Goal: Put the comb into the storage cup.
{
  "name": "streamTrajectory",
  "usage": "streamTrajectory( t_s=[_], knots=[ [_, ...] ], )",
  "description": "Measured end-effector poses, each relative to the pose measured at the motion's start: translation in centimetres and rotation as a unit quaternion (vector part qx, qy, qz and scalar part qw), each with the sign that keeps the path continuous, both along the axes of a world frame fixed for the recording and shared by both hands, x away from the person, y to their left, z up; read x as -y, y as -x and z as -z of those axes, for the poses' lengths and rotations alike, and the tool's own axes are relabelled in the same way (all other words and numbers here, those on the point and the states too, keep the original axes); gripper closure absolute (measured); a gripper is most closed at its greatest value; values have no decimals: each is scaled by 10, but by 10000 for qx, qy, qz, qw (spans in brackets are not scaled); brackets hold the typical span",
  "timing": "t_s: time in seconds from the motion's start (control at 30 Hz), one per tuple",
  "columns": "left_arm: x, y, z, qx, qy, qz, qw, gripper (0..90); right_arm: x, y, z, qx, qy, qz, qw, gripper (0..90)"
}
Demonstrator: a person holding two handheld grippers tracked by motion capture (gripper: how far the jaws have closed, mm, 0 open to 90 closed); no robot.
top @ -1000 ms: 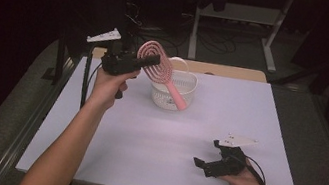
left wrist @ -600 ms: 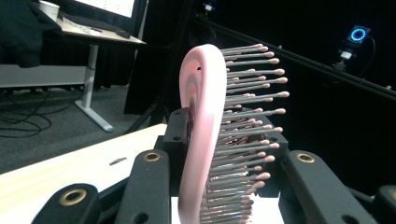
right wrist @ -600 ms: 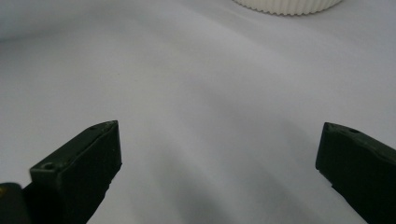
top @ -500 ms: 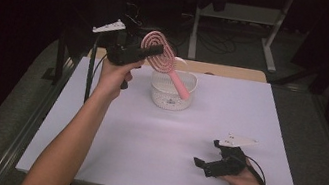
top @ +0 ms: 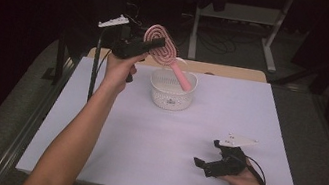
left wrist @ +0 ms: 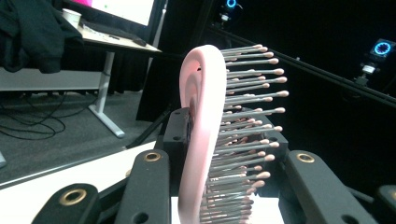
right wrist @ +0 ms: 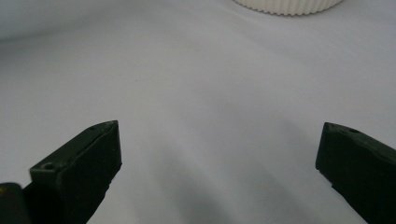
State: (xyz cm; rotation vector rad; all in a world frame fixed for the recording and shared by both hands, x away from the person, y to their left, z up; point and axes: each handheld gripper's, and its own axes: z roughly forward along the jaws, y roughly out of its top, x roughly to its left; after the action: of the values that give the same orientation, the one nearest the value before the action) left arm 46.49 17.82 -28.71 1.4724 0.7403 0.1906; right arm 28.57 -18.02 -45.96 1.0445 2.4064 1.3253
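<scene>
One pink hairbrush (top: 161, 51) is clamped between the jaws of the left tongs (top: 152, 45), raised above the far left part of the white surface (top: 110, 134). In the left gripper view the brush head (left wrist: 203, 135) stands on edge between the two black jaws, its bristles (left wrist: 247, 112) pointing toward the right-hand jaw. The pink handle (top: 182, 79) slants away from the left tongs and down into the white slotted basket (top: 171, 96), which stands on the surface just beyond and below them. The right tongs (top: 211, 164) rest low on the near right part of the surface, well apart from the basket, with their jaws spread and nothing between them. In the right gripper view the basket's ribbed wall (right wrist: 289, 5) lies far ahead of those parted jaws, with bare surface (right wrist: 210, 107) between.
</scene>
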Motion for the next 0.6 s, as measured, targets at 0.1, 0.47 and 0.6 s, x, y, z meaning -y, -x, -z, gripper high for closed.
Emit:
streamTrajectory(
  t_s=[0.1,0.47,0.6],
  knots=[
    [0,-4,2,4,35,-92,10000,655,0,0,0,-2,-3,-4,10000,0],
    [1,-16,17,-102,-36,-333,9994,654,0,0,0,-7,-5,-9,10000,0],
    [3,-19,28,-228,-39,-361,9991,655,0,0,0,-15,-2,-12,10000,0]
  ],
)
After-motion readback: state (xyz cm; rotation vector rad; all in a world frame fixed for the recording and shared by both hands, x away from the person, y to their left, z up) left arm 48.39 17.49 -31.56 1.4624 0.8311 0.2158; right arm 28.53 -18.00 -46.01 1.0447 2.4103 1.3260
